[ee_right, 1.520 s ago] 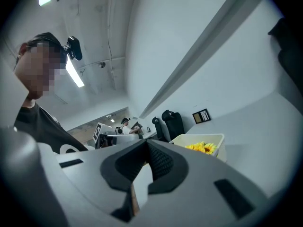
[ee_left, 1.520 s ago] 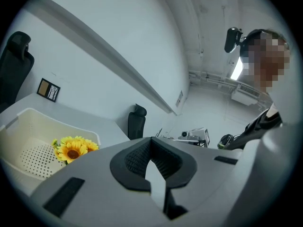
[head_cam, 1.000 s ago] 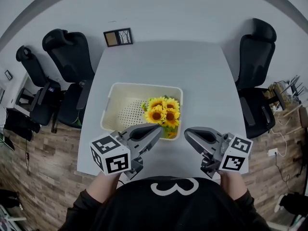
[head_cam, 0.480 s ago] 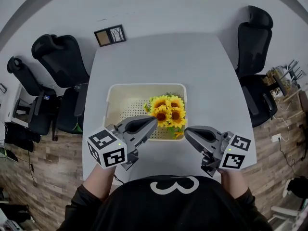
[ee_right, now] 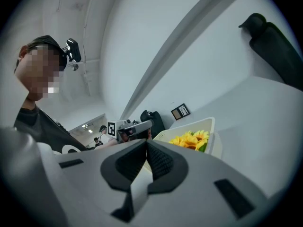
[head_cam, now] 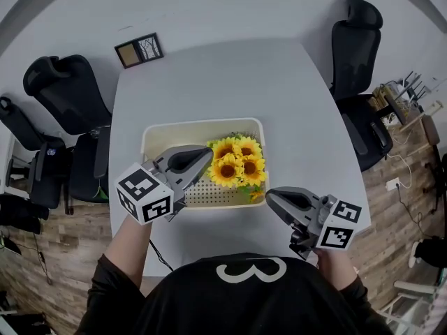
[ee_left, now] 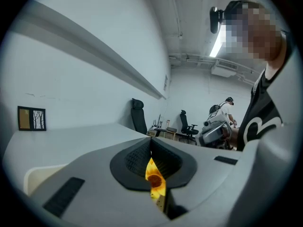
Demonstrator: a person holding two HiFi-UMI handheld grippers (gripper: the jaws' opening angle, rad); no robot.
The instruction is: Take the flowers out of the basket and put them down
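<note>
A bunch of yellow sunflowers (head_cam: 237,166) stands in the right half of a cream perforated basket (head_cam: 167,135) on the white table. My left gripper (head_cam: 207,157) reaches over the basket's near rim, its shut tip just left of the blooms with nothing held. In the left gripper view one sunflower (ee_left: 154,178) shows through the slit below the closed left gripper (ee_left: 151,143). My right gripper (head_cam: 269,197) hovers shut and empty by the basket's near right corner. In the right gripper view the right gripper (ee_right: 146,143) points past the flowers (ee_right: 189,140) and basket (ee_right: 210,126).
A small framed picture (head_cam: 138,49) lies at the table's far left corner. Black office chairs stand left (head_cam: 59,82) and right (head_cam: 353,19) of the table (head_cam: 230,82). The basket's left half holds nothing. Wooden floor surrounds the table.
My left gripper has moved forward over the basket's near rim and rolled, ending beside the flowers. The right gripper has shifted only slightly. Both stayed shut.
</note>
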